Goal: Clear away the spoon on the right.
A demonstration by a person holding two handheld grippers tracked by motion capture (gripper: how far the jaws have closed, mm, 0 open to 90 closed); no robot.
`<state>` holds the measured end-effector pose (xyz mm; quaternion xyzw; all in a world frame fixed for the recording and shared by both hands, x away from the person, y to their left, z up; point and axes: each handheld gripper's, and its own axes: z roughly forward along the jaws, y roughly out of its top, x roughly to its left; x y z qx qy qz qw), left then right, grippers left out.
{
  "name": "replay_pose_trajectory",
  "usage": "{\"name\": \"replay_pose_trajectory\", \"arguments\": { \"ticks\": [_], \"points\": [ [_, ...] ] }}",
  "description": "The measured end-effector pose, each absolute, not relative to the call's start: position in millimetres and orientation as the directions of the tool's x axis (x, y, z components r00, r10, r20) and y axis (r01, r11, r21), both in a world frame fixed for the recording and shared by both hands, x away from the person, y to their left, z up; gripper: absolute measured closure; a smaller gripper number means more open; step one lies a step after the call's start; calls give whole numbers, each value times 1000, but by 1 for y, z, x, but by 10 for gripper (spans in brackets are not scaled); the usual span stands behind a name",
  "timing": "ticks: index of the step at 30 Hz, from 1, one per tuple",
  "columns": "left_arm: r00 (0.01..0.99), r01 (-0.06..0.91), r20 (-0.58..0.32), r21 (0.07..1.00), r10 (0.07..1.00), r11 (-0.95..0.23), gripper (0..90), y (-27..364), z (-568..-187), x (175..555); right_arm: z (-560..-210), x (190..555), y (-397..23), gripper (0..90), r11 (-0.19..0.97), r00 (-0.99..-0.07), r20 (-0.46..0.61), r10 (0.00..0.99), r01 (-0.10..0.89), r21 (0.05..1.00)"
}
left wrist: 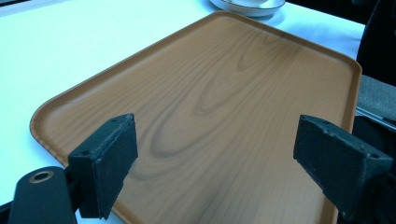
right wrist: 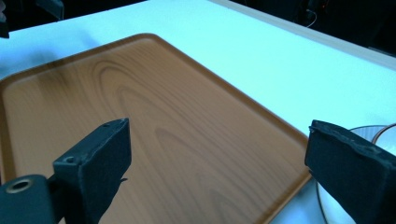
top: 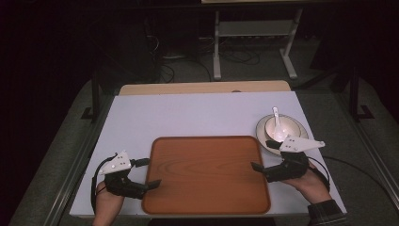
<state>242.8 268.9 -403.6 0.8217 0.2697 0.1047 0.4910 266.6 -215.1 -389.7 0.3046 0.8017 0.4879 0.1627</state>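
Near the front edge of the white table (top: 141,117) lies the wooden tray (top: 207,174), empty. At its left edge hovers the left gripper (top: 149,172), jaws spread wide apart and holding nothing; at its right edge the right gripper (top: 262,154) hangs likewise agape, empty. Just beyond the right gripper, by the table's right edge, a plate (top: 301,128) carries a bowl (top: 291,126) with a white spoon (top: 276,120).

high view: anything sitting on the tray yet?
No: the wooden tray is bare, and the bowl with its spoon stands on the table beside it.
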Motion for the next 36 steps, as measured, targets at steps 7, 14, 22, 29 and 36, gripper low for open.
{"name": "replay_pose_trajectory", "arguments": {
  "ticks": [7, 14, 22, 29, 36],
  "points": [
    [828, 345, -99, 866, 552, -362, 133, 270, -404, 242, -383, 273, -217, 66, 323, -753, 33, 657, 321, 890],
    [829, 342, -95, 866, 551, -365, 133, 270, -403, 242, -378, 279, -217, 65, 312, -746, 35, 665, 320, 895],
    [828, 344, -96, 865, 552, -366, 133, 270, -404, 243, -374, 289, -218, 66, 313, -742, 45, 669, 336, 888],
    [829, 346, -99, 865, 551, -365, 133, 269, -404, 243, -370, 297, -219, 76, 312, -734, 43, 678, 340, 887],
    [830, 344, -97, 864, 549, -368, 133, 269, -404, 243, -370, 305, -219, 77, 318, -733, 50, 678, 353, 880]
  ]
}}
